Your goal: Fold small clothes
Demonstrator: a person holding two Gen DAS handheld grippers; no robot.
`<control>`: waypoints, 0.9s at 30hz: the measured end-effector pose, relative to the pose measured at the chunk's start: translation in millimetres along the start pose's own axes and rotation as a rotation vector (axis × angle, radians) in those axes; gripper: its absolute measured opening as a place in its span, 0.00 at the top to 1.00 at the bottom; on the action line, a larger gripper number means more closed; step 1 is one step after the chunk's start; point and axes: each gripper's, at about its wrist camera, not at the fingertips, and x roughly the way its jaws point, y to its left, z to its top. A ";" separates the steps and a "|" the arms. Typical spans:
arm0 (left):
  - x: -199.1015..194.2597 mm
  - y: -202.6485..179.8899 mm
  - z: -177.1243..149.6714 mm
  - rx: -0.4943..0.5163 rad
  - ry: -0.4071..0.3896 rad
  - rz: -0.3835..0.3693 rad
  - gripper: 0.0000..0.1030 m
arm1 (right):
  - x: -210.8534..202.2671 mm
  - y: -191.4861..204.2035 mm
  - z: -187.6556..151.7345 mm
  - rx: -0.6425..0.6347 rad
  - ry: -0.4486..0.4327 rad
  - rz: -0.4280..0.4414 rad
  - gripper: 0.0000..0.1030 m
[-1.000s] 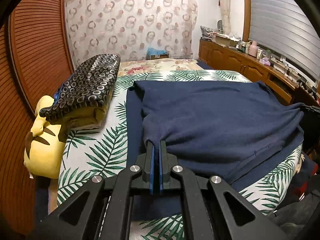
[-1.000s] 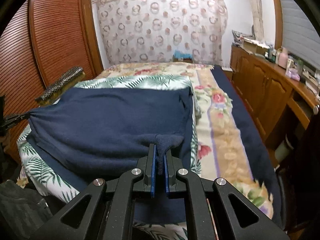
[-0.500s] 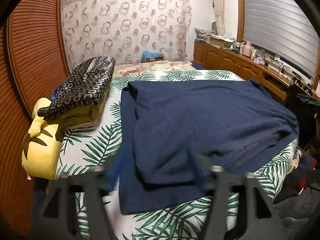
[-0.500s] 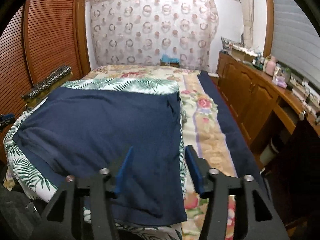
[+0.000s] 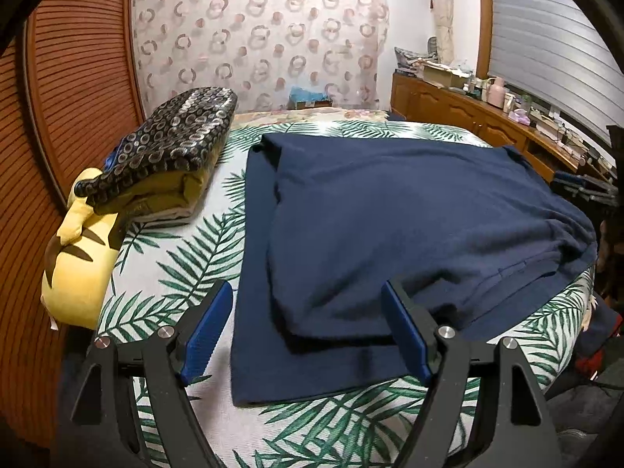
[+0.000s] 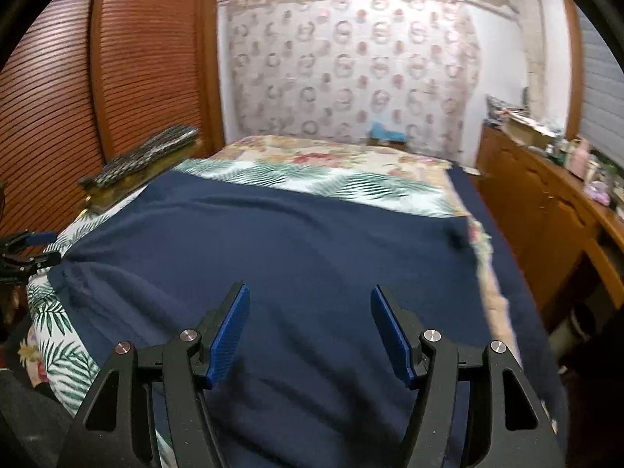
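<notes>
Because the navy garment [image 5: 409, 214] lay folded over on the palm-leaf bedspread [image 5: 183, 269], right of the folded clothes stack [image 5: 175, 156], its rumpled near edge risked creasing the next fold. The left gripper [image 5: 308, 331] and right gripper [image 6: 310, 331] both gaped empty over that garment, so a shallow pinch might have caught only one layer.

Louvred wooden wardrobe doors [image 5: 74, 89], patterned curtain [image 5: 257, 43] (ringed), cluttered sideboard [image 5: 468, 113].

A home bedroom: a bed [image 5: 187, 273] with a palm-leaf sheet, a patterned curtain [image 5: 257, 39], a slatted wooden wardrobe [image 6: 117, 78], and a cluttered wooden sideboard [image 5: 468, 113].
</notes>
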 end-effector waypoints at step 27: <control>10.2 30.9 -22.0 -0.103 0.067 -0.038 0.24 | 37.2 16.3 -30.1 -0.019 0.039 0.050 0.32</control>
